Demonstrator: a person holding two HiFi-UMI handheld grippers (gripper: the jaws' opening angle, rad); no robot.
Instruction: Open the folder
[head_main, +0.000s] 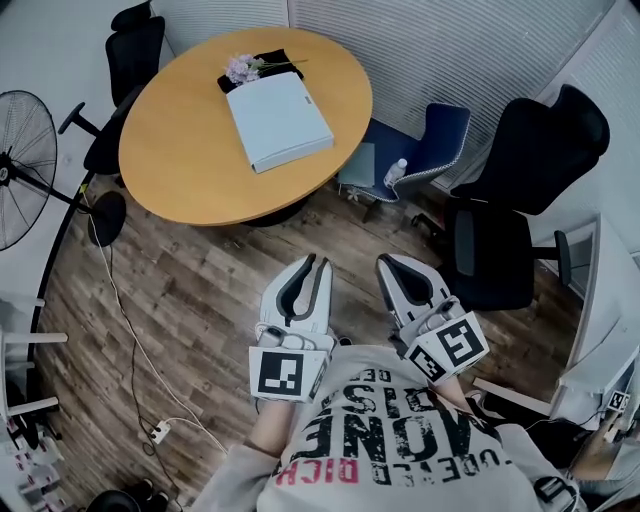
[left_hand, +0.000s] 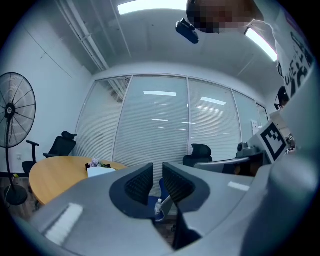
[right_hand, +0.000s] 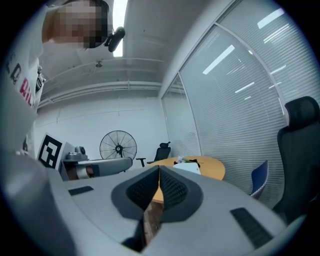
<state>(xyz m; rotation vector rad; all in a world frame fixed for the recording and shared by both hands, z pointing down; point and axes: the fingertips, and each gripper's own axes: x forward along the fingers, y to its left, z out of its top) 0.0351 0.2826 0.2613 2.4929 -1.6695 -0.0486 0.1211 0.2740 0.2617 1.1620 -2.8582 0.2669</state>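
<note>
A closed pale blue folder (head_main: 278, 120) lies flat on the round wooden table (head_main: 180, 150), next to a small bunch of flowers (head_main: 243, 68). Both grippers hang over the wood floor, well short of the table and close to my body. My left gripper (head_main: 316, 263) has its jaws slightly apart with nothing between them; in its own view, left gripper (left_hand: 157, 172), the folder (left_hand: 101, 171) shows far off on the table. My right gripper (head_main: 392, 262) has its tips touching and holds nothing; in its own view, right gripper (right_hand: 159, 169), the folder (right_hand: 187, 168) lies far ahead.
A blue chair (head_main: 430, 140) with a water bottle (head_main: 396, 172) stands right of the table, and a black office chair (head_main: 520, 200) sits beside it. Another black chair (head_main: 135, 50) and a standing fan (head_main: 20, 170) are at the left. Cables and a power strip (head_main: 158, 432) lie on the floor.
</note>
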